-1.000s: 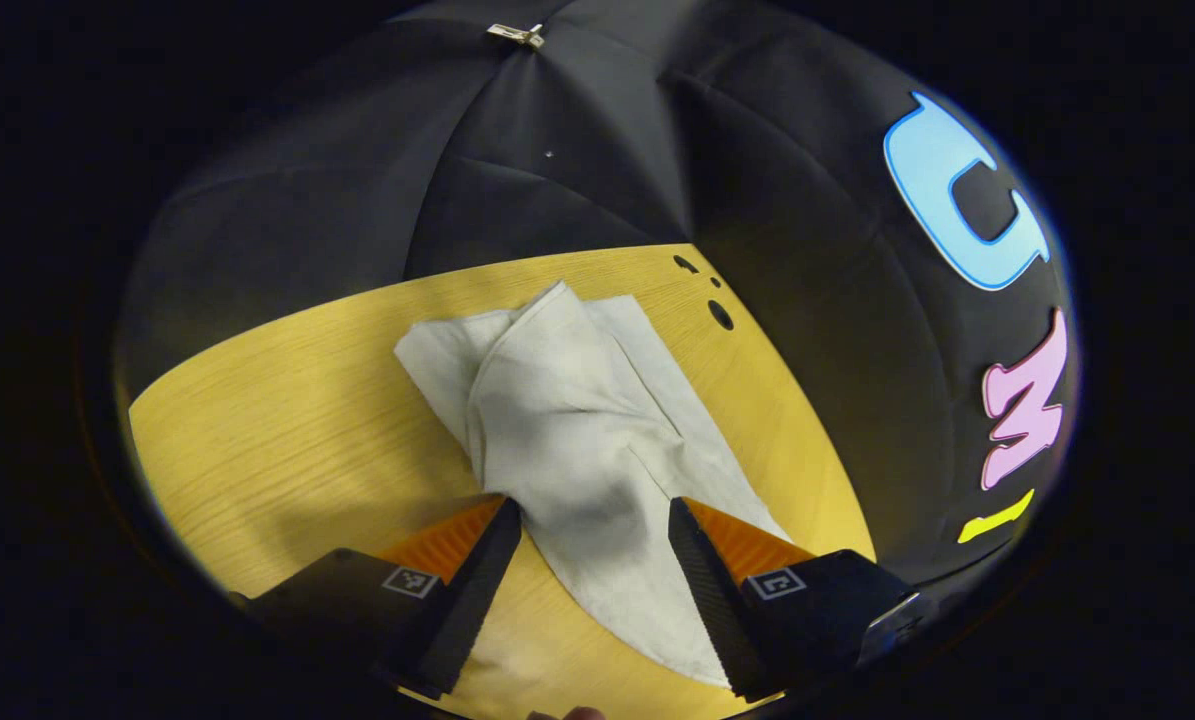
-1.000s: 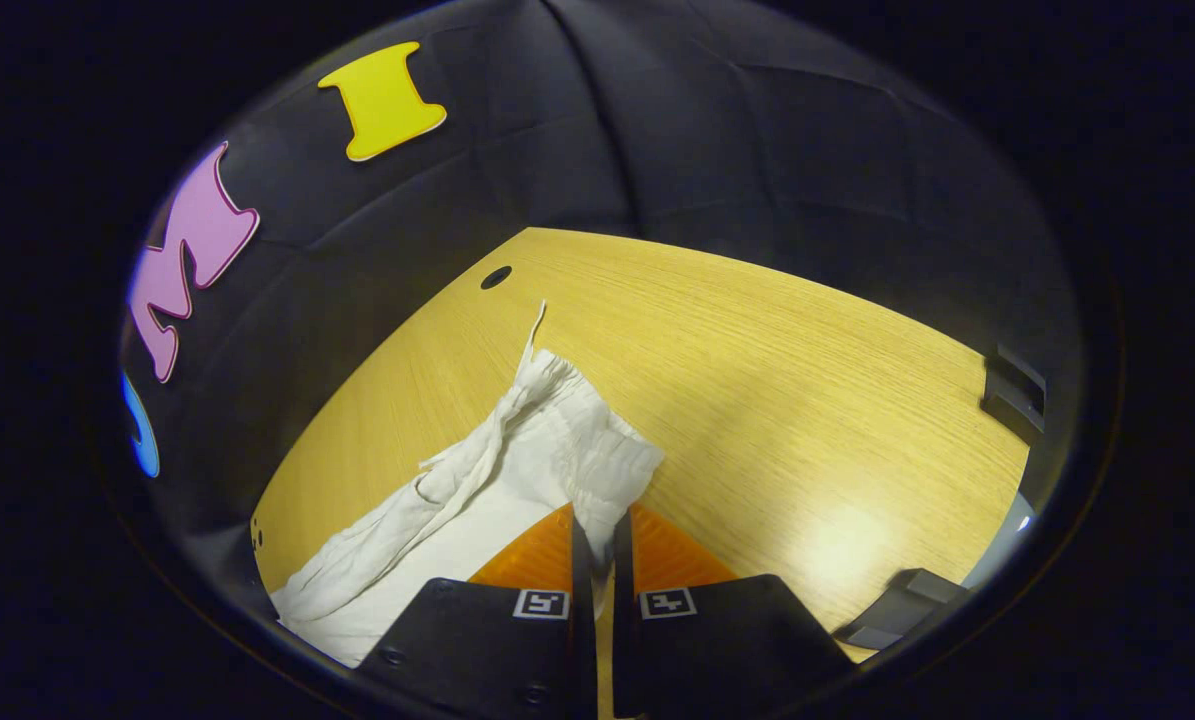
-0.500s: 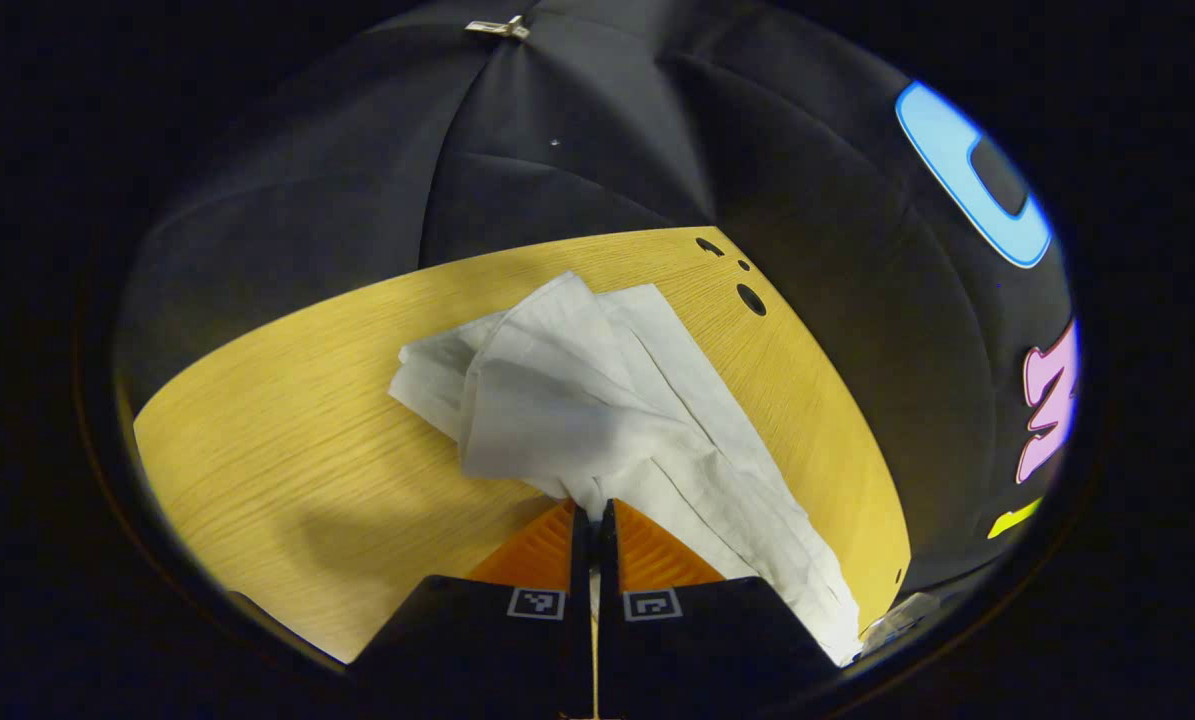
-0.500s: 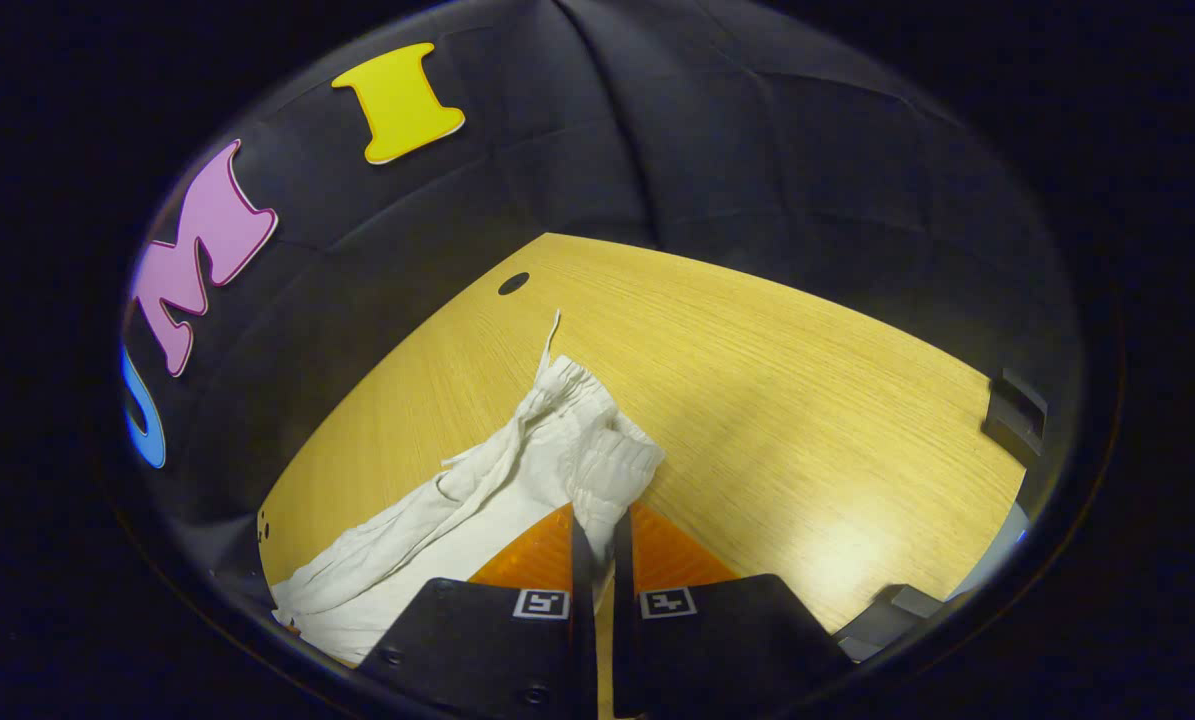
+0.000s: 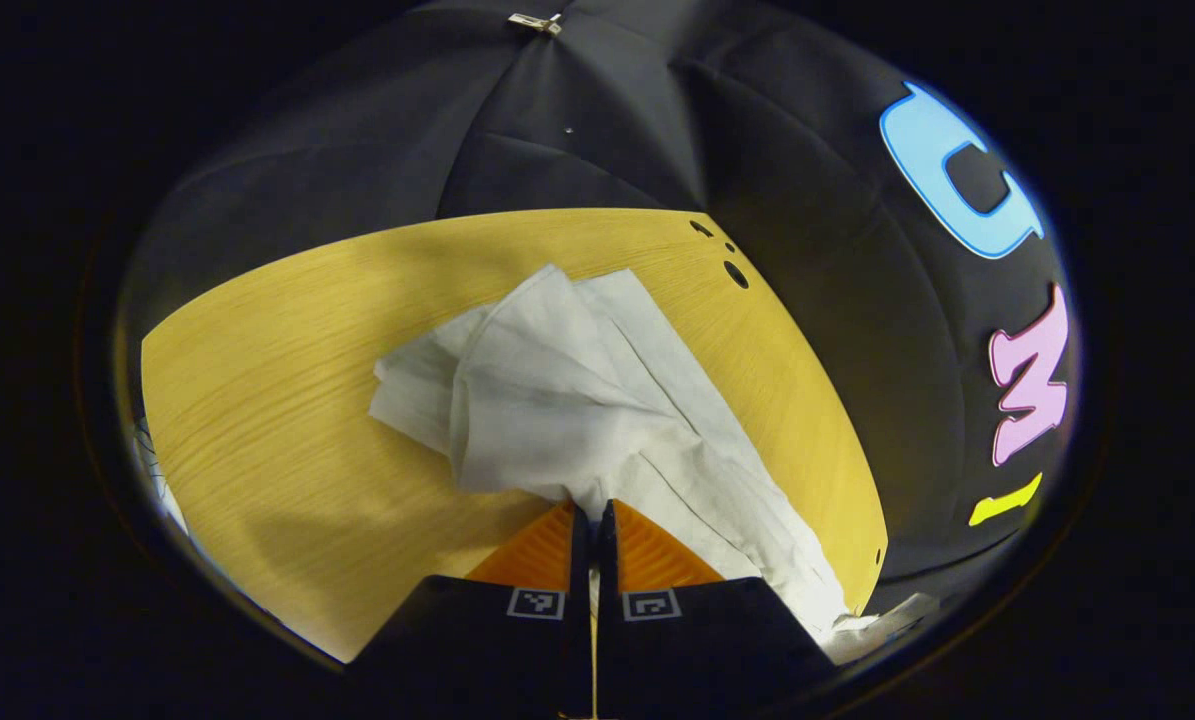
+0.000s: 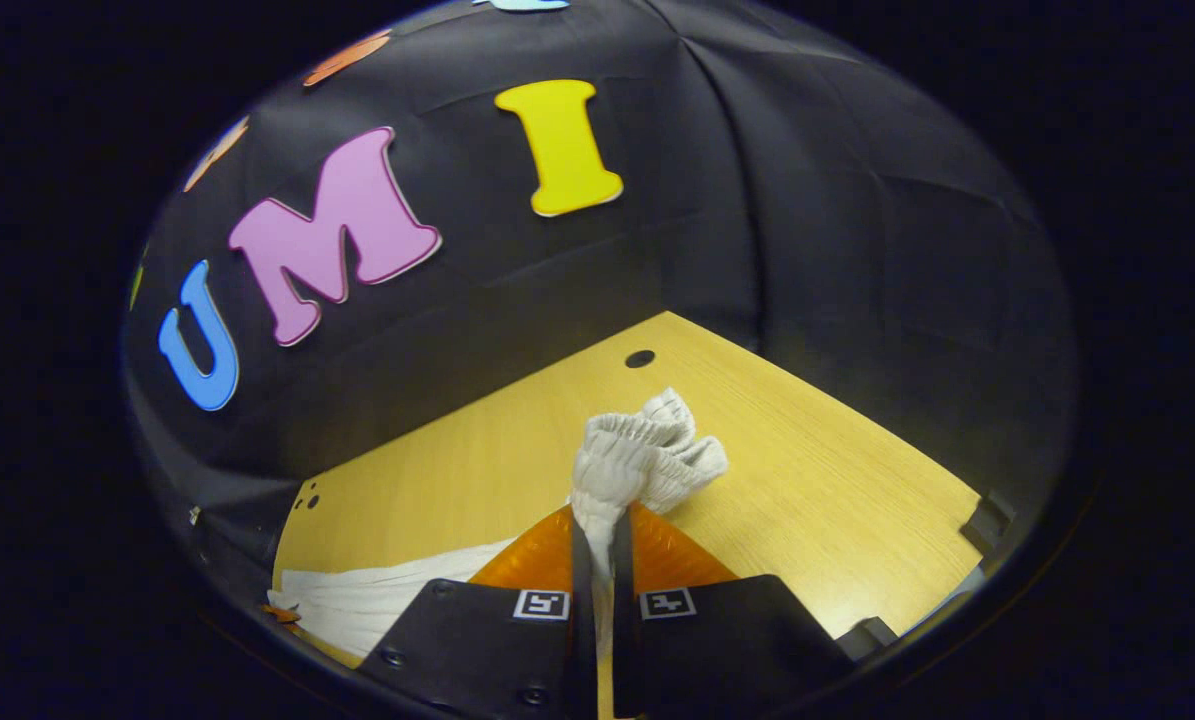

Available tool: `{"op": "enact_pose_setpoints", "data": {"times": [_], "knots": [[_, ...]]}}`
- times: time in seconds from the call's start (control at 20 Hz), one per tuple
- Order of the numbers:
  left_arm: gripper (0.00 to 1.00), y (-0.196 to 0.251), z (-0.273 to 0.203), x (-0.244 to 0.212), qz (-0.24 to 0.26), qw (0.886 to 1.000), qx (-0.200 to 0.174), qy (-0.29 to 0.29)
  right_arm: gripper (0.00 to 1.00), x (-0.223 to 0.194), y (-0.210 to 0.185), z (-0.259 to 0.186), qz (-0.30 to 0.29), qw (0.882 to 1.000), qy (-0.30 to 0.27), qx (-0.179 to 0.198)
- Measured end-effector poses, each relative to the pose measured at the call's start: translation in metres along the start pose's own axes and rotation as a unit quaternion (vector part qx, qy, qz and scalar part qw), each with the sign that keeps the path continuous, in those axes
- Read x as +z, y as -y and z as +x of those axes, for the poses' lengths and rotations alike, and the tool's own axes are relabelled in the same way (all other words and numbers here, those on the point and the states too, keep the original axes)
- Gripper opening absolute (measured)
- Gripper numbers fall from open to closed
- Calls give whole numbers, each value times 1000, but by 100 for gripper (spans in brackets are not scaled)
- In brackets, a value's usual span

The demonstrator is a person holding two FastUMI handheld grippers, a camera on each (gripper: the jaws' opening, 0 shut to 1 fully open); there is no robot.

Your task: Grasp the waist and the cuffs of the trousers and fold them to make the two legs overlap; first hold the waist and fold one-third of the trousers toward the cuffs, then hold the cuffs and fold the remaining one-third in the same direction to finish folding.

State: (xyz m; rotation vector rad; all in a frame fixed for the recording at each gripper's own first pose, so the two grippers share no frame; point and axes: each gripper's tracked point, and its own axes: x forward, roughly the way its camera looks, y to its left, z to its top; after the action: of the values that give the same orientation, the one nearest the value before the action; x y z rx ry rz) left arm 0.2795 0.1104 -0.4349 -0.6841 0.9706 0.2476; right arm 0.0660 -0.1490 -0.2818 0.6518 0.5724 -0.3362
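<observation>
We are clamping one pair of white trousers (image 5: 597, 400) with two grippers: in the left gripper view, the left gripper (image 5: 593, 520) is squeezing its fingers closed on the leg cloth, which is lying rumpled across the wooden table (image 5: 287, 400). In the right gripper view, the right gripper (image 6: 602, 530) is pinching the gathered waist (image 6: 637, 450) closed between its fingers, the waist bunching up above the table (image 6: 807, 490) while the legs are trailing off to the left.

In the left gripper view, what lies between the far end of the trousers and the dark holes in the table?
Bare wooden table: the trousers stop short of the holes, nothing in the gap.
</observation>
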Motion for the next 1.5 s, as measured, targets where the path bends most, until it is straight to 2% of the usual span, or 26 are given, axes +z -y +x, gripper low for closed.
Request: {"op": "enact_pose_setpoints", "data": {"times": [0.2,0.4,0.45,0.6,0.8,1.0,1.25,1.35,1.45,1.5], "knots": [[7,0,2,-1,21,1000,-13,-14,11,4,-58,-18,-30,998,10,50],[7,0,0,0,20,1000,-19,-12,11,-10,-123,-24,-90,991,4,98],[5,0,0,-1,21,1000,-21,-12,11,-17,-138,-26,-100,989,0,113],[7,0,0,0,25,999,-22,-15,11,-42,-185,-35,-126,980,-19,154],[7,1,-1,0,26,999,-22,-17,11,-81,-224,-31,-149,969,-57,187],[7,-1,-1,0,38,999,-10,-15,11,-127,-252,-25,-183,956,-94,208],[7,0,-3,1,39,999,-13,-17,11,-197,-269,-23,-230,932,-161,231],[7,-1,-2,-1,44,999,-8,-16,12,-220,-271,-25,-230,923,-195,239],[7,-1,-3,-1,47,999,-5,-13,18,-238,-273,-30,-219,916,-230,246],[7,-1,-2,0,46,999,-6,-12,14,-243,-274,-32,-211,913,-243,251]]}}
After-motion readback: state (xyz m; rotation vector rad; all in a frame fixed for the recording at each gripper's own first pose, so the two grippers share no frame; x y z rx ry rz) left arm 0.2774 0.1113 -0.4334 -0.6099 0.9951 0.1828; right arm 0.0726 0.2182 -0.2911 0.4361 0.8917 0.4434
